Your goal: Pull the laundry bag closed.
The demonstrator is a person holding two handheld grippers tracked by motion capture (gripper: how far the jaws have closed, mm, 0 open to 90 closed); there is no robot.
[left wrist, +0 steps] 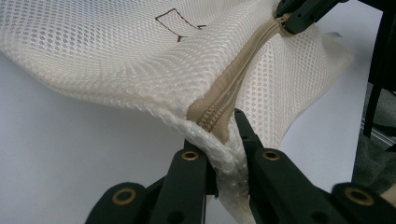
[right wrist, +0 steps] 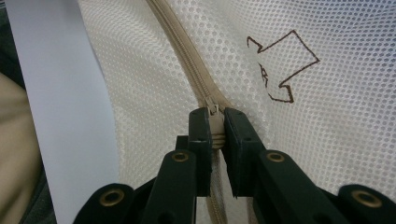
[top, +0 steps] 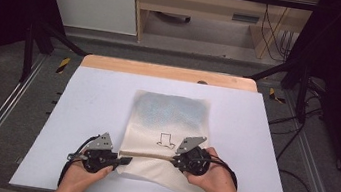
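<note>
Jaws of the left gripper (left wrist: 224,140) pinch the mesh bag (left wrist: 116,56) at its zipper end, bag spreading beyond them. Right gripper (right wrist: 215,133) jaws clamp the zipper pull (right wrist: 215,122); a drawn arrow (right wrist: 280,67) lies just right of them, white table (right wrist: 60,116) to their left

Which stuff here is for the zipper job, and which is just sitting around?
Part of the job:
- mesh bag
- its zipper
- zipper pull, pinched by the right gripper
- bag's corner, pinched by the left gripper

Just sitting around:
- white table mat
- wooden furniture behind the table
- cables on the floor
</note>
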